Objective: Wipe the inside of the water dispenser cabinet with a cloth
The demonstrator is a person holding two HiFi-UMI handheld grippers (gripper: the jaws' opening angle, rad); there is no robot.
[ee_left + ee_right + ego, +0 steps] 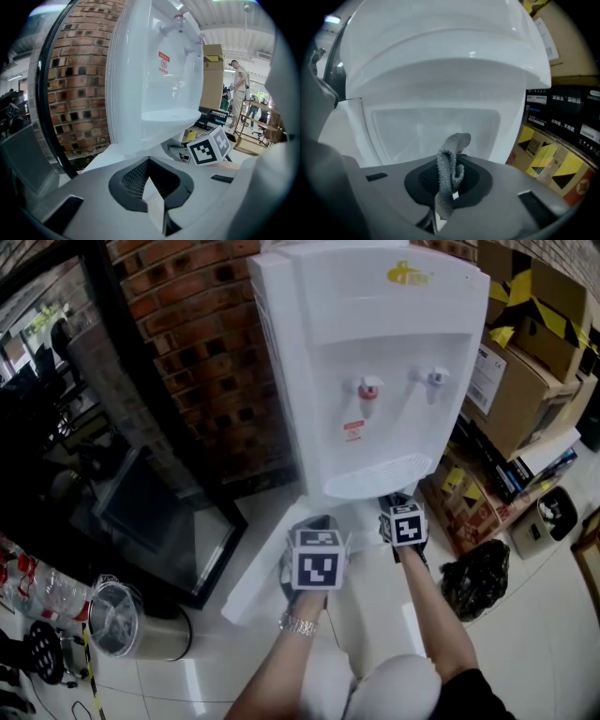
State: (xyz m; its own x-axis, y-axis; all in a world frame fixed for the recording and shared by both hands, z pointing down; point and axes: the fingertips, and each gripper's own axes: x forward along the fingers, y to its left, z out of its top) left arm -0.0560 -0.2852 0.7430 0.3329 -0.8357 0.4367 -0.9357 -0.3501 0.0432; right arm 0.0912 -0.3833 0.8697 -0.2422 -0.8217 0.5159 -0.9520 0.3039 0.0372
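Note:
The white water dispenser (375, 362) stands against a brick wall. Its lower cabinet door (255, 570) hangs open to the left. My left gripper (307, 529) is at that door's edge, and in the left gripper view a thin white door edge (155, 208) sits between the shut jaws of the left gripper (149, 187). My right gripper (399, 504) is just under the drip tray, at the cabinet mouth. In the right gripper view the right gripper (447, 187) is shut on a grey cloth (449, 176) that sticks up in front of the white cabinet recess (431, 129).
Cardboard boxes (525, 362) are stacked right of the dispenser, with a black bag (478, 577) on the floor below them. A metal bin (127, 620) and a dark glass panel (159, 512) stand at the left. A person (240, 82) stands far off.

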